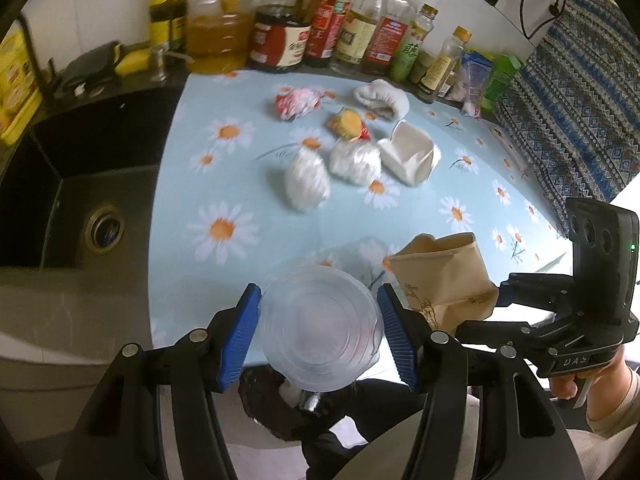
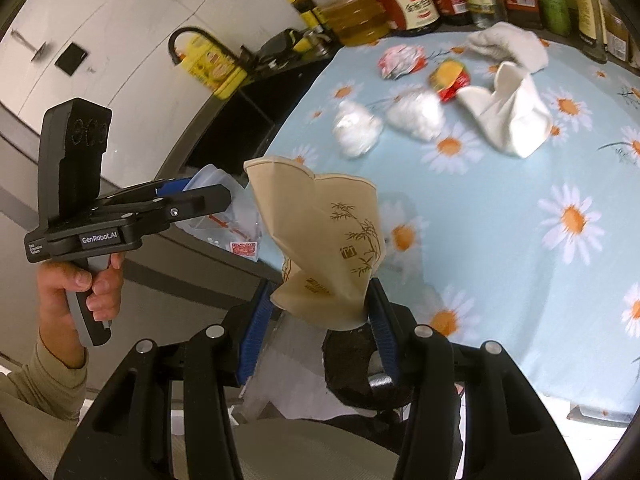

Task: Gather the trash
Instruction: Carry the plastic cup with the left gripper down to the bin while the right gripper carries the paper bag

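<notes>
My left gripper point(image 1: 318, 328) is shut on a clear plastic cup point(image 1: 320, 320), seen end-on between the blue pads, just over the table's near edge. My right gripper point(image 2: 320, 312) is shut on a crushed brown paper cup point(image 2: 320, 232) with a bamboo print. The two grippers hang side by side; the left gripper point(image 2: 208, 196) shows in the right wrist view, the paper cup point(image 1: 444, 280) in the left. Farther back on the daisy tablecloth point(image 1: 240, 208) lie a red-white wrapper point(image 1: 296, 102), an orange-red wrapper point(image 1: 348, 124), two crumpled clear plastic wads point(image 1: 306, 180), and a crushed white paper cup point(image 1: 408, 154).
A dark sink point(image 1: 80, 200) lies left of the table. A row of sauce and oil bottles point(image 1: 320, 20) lines the back wall, with a white cloth point(image 1: 382, 98) before it. A patterned fabric point(image 1: 580, 100) hangs at right. A black bag-like thing point(image 2: 360, 372) sits below the table edge.
</notes>
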Action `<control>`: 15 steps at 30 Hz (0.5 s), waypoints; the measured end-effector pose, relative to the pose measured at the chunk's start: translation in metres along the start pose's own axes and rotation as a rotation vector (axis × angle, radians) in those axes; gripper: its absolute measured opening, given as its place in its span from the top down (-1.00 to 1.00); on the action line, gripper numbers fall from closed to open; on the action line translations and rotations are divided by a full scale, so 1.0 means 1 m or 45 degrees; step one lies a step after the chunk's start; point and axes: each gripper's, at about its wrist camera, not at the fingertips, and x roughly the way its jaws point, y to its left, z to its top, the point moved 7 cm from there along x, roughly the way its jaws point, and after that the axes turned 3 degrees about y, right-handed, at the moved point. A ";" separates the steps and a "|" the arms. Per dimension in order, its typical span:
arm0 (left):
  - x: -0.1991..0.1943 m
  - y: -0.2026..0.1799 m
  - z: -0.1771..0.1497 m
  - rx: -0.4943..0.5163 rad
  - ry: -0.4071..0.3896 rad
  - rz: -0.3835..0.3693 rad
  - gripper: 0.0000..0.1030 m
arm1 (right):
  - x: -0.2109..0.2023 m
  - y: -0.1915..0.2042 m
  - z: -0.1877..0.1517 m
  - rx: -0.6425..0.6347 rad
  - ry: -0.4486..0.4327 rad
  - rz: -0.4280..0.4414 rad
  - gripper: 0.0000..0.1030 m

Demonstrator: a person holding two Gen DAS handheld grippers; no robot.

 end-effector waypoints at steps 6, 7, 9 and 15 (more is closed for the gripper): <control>-0.006 0.014 -0.035 -0.062 0.007 0.003 -0.12 | 0.011 0.016 -0.022 -0.030 0.049 0.000 0.05; -0.007 0.017 -0.042 -0.080 0.010 0.004 -0.12 | 0.013 0.020 -0.027 -0.034 0.059 0.001 0.05; -0.007 0.022 -0.052 -0.099 0.015 0.005 -0.12 | 0.018 0.023 -0.034 -0.038 0.078 0.000 0.05; -0.003 0.033 -0.084 -0.160 0.045 -0.004 -0.12 | 0.033 0.030 -0.053 -0.041 0.125 -0.008 0.05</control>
